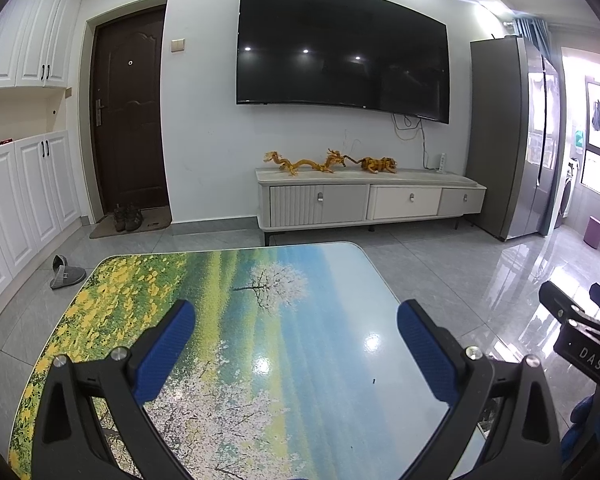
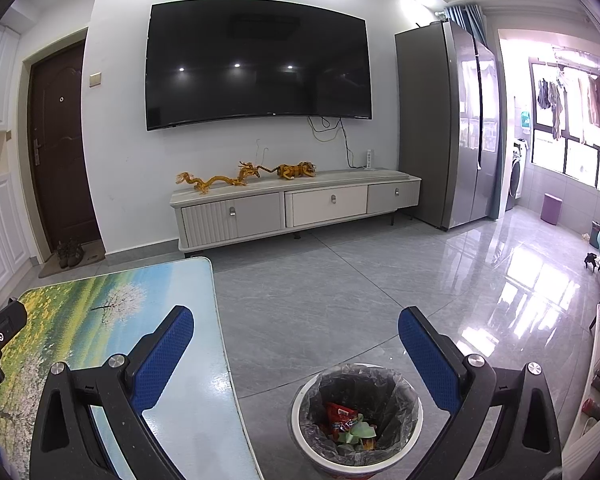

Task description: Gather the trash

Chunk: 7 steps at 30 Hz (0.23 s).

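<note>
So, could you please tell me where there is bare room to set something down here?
The printed table top shows bare from its far edge back to the left tongs, both fingers spread and empty. The grey floor between table and TV cabinet is open. The bin, under the open right tongs, holds wrappers.

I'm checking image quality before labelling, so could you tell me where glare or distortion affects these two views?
Left wrist view: ceiling lights glare off the glossy table and reflect in the dark television, whose edges bow from the fisheye. Right wrist view: daylight from the window washes out the shiny floor; the bin stays sharp.
</note>
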Tool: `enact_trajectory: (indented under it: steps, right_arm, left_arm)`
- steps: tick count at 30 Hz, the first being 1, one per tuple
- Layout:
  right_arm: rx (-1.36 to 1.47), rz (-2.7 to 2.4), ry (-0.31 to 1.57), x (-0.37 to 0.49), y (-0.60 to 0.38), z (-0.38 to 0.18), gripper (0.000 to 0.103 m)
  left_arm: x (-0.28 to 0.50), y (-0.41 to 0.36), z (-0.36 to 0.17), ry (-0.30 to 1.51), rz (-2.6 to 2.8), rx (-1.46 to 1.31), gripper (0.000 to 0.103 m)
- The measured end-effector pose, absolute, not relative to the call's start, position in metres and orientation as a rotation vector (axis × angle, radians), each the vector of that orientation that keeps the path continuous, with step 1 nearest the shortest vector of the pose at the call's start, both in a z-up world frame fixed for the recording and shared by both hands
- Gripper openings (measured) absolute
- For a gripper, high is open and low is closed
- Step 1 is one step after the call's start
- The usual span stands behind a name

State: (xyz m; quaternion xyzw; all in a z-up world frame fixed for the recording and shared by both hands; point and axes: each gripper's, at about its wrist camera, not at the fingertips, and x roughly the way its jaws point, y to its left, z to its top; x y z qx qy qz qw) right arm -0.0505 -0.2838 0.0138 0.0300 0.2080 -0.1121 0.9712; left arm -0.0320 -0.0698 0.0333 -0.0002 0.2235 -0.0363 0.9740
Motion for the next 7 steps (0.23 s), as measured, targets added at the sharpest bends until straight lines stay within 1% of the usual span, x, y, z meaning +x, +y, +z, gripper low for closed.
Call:
enact_trajectory:
  steps: [7]
  right_arm:
    - [0.062, -0.226, 0.421, -0.0503, -0.2846, 0.0138, 0.103]
  left_arm:
    - [-0.0304, -0.0690, 0.0321, 0.458, -0.083, -0.002, 0.102]
